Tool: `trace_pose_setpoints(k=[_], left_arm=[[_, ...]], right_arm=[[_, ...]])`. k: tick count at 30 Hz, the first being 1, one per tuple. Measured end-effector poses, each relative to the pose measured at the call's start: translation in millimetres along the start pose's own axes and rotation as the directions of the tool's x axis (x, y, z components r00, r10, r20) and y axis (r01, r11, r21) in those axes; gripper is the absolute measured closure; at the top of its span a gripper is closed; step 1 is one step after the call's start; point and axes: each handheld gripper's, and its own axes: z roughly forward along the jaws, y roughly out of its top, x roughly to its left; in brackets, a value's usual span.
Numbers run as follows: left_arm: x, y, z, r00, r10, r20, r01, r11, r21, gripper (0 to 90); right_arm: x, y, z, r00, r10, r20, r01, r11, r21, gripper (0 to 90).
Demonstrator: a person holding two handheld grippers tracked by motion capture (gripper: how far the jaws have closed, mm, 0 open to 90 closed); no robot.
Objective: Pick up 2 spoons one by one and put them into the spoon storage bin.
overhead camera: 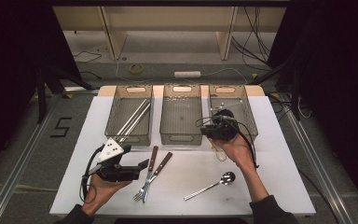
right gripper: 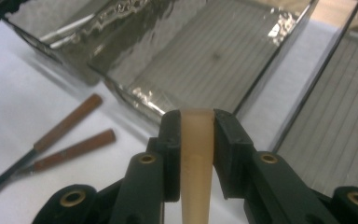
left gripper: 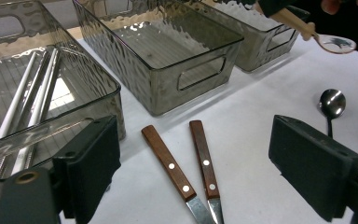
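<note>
My right gripper (overhead camera: 212, 132) (right gripper: 196, 125) hovers over the front edge of the right-hand grey bin (overhead camera: 248, 111), shut on the beige handle of a spoon (right gripper: 196, 158). That beige-handled spoon (left gripper: 318, 36) hangs tilted above the table, its clear bowl (overhead camera: 221, 155) by the person's hand. My left gripper (overhead camera: 140, 169) (left gripper: 200, 172) is open near the front left, pointing at a fork and knife with wooden handles (overhead camera: 154, 170) (left gripper: 168, 164), which lie side by side. A metal spoon (overhead camera: 209, 185) (left gripper: 332, 102) lies farther right.
Three grey see-through bins stand in a row at the back of the white table (overhead camera: 270, 177). The left bin (overhead camera: 128, 139) (left gripper: 9, 135) holds long metal rods. The middle bin (overhead camera: 181, 138) (left gripper: 168, 93) looks empty. Cables trail from both grippers.
</note>
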Motion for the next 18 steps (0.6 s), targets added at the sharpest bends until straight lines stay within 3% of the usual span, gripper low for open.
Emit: trace_pose_setpoints(k=[9, 18], left_arm=[[0.6, -1.0, -5.0, 0.9999, -0.012, 0.003, 0.012, 0.9998, -0.014, 15.9], [3.4, -4.0, -11.0, 0.9998, -0.021, -0.003, 0.021, 0.9996, -0.021, 15.9]], right_arm=[[1.8, 34.7, 10.6, 0.9999, -0.013, -0.006, 0.013, 0.999, -0.041, 74.6], [0.2, 62.0, 27.1, 0.9999, 0.007, -0.014, -0.008, 0.998, -0.058, 74.5]])
